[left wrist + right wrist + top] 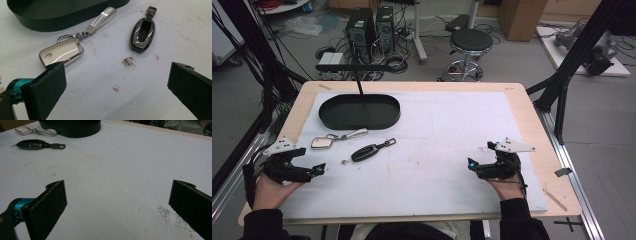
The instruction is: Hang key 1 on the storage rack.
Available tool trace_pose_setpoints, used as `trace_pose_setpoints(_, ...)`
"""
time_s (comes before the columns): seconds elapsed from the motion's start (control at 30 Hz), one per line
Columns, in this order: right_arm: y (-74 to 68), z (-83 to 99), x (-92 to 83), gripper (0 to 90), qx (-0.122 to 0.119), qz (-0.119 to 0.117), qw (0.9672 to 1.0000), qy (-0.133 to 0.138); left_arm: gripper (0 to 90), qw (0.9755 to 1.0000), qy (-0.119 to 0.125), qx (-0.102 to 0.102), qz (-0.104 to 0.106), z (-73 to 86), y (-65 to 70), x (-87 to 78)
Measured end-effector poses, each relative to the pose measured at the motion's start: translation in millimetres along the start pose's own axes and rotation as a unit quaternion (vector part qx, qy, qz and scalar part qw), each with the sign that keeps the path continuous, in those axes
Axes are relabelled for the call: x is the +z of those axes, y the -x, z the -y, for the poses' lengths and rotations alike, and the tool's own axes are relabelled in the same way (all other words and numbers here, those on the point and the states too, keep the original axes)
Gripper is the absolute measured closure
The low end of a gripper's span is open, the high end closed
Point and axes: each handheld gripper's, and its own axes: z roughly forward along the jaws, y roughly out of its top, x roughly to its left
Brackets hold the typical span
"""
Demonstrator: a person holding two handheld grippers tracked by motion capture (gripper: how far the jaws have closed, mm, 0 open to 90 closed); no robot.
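Clearly my left tongs point(314, 169), spread wide and holding nothing, sit nearest the white key point(61, 52) by the tabletop's point(522, 107) left edge, its strap pointing away toward the tray point(359, 111).

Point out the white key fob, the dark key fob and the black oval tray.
white key fob point(61, 52): left gripper view, on its flat pale face.
dark key fob point(142, 33): left gripper view, on its glossy body.
black oval tray point(328, 120): high view, on its near wall.

We are viewing a white key fob point(61, 52) with silver strap lying flat beside a dark glossy key fob point(142, 33), apart.
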Motion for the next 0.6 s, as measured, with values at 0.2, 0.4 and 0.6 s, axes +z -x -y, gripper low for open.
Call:
trace_pose_setpoints(0.2,1.0,1.2,-0.9,0.8,-0.001,0.009,1.0,0.003,2.5,1.0,0.001,0.002,0.0,-6.7,2.2,-0.1)
trace_pose_setpoints(0.4,1.6,1.7,-0.5,0.7,0.0,0.012,0.9999,0.003,2.5,0.9998,-0.013,0.012,0.002,-15.1,4.1,3.8)
trace_pose_setpoints(0.6,1.1,1.7,-0.3,0.7,0.0,0.011,0.9999,0.005,2.5,0.9989,-0.029,0.036,0.007,-29.1,10.4,9.3)
